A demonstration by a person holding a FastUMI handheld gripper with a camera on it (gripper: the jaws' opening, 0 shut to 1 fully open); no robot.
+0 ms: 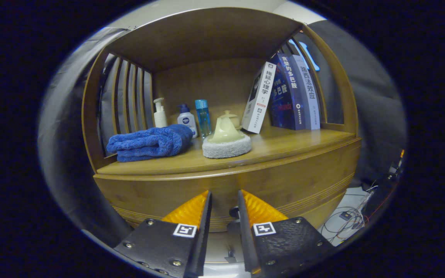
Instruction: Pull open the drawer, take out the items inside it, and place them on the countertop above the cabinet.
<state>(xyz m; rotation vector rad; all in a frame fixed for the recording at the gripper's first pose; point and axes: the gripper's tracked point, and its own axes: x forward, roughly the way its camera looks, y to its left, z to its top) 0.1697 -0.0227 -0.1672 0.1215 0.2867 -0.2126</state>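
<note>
My jaws (224, 200) were parted a little and held nothing, aimed straight at the drawer front (284, 181) of the wooden cabinet. Between my fingers I could make out a small dark knob (233, 211), just ahead of the tips, and I judged that was why I stood so low and close: to get both fingers around it and pull. The drawer was closed, so whatever lay inside was hidden from me.

Above the drawer ran the worktop (292, 141), where the things were meant to go, and it was already crowded. A folded blue towel (149, 143) lay toward the slatted side, a cream-coloured scrubber with a fluffy base (226, 143) sat near the middle front, and behind them stood three small bottles (187, 117). Several books (284, 96) leaned against the other side. The bare stretch in front of the books looked to me the likeliest landing spot. Cables (352, 216) trailed on the floor beside the cabinet.
</note>
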